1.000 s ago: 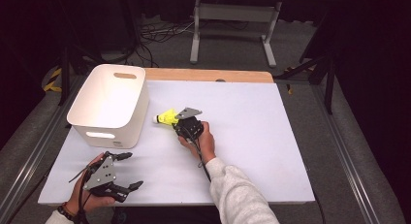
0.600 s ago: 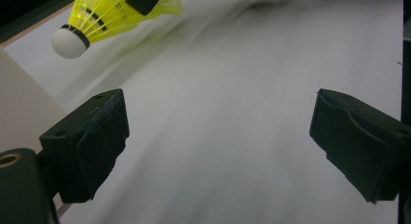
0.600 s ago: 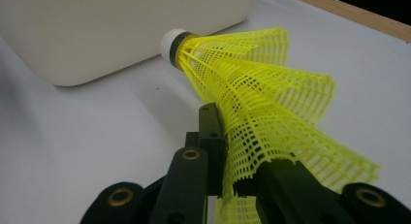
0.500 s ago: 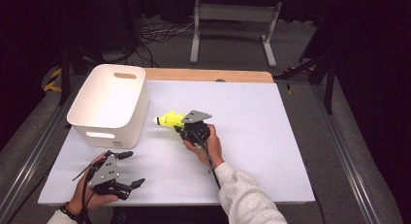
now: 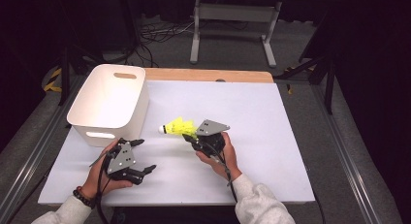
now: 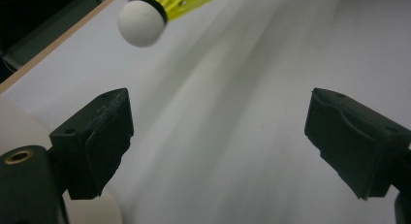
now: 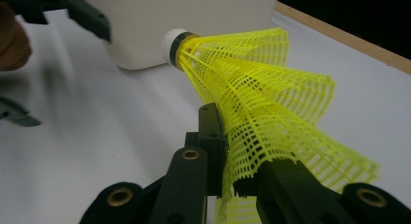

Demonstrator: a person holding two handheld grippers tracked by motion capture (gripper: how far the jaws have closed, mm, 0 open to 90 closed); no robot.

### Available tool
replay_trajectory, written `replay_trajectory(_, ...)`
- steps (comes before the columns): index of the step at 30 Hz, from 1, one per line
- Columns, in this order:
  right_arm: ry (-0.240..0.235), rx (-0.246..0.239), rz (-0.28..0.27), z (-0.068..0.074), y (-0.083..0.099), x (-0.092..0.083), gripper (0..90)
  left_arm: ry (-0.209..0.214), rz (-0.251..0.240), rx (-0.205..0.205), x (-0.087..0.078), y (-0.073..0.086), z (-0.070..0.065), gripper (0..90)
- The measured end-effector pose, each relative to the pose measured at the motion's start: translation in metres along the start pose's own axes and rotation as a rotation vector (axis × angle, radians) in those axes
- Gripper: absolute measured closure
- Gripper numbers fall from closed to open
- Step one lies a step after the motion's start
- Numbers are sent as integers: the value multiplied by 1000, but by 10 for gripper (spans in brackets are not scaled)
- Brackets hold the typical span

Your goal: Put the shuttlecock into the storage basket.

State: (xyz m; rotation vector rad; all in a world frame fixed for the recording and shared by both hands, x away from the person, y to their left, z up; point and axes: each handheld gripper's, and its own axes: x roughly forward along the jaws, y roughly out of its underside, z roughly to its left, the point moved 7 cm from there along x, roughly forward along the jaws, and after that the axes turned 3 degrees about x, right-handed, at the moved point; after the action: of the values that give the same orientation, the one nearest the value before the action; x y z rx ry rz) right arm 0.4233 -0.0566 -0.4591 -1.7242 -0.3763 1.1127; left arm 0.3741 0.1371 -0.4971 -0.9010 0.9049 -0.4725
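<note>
- Fingers (image 7: 213,136) first: those of the right gripper (image 5: 196,136) are clamped on the skirt rim of the yellow shuttlecock (image 5: 178,127), pinching the mesh flat between them, while those of the left gripper (image 5: 140,156) stand wide apart with nothing between them.
- Desk (image 5: 271,136) (the largest thing here) spans the middle of the high view, its white top bordered by a wooden strip along the far edge.
- White bin (image 5: 109,105) stands in the upper left of the desk, open side up with a slot handle in its far wall; it looks like the likely place for the shuttlecock to go, since the cork nose points roughly toward it.
- Right hand (image 5: 220,153) sits just right of centre in the high view, holding its gripper so the shuttlecock hangs off the desk, above the surface rather than resting on it.
- Left hand (image 5: 104,178) is at lower left, near the bin's front wall, its gripper aimed across toward the shuttlecock; I judge it is readied to take or steady the nose.
- Shuttlecock again, seen close: in the right gripper view its skirt (image 7: 271,103) is a bright yellow plastic lattice, flaring out, buckled where it is pinched (soft enough to deform).
- Cork nose (image 6: 141,21) is white and rounded with a dark band behind it, at the upper left of the left gripper view, well ahead of the open fingers.
</note>
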Motion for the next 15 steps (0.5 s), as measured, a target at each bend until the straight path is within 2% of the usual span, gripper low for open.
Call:
replay_trajectory(3, -9, -25, 6, 5, 1, -7, 854, 32, -20, -13, 11, -9, 4, 117)
replay_trajectory(7, -40, -44, 7, 14, 3, -15, 854, 63, -28, 5, 26, -20, 4, 136)
replay_trajectory(9, -57, -54, 15, 19, 5, -18, 853, 65, -28, 14, 31, -24, 3, 153)
replay_trajectory(12, -75, -74, 33, 27, 9, -18, 852, 62, -23, 26, 36, -28, 3, 223)
replay_trajectory(15, -80, -95, 47, 33, 10, -16, 850, 72, -12, 19, 39, -29, 2, 284)
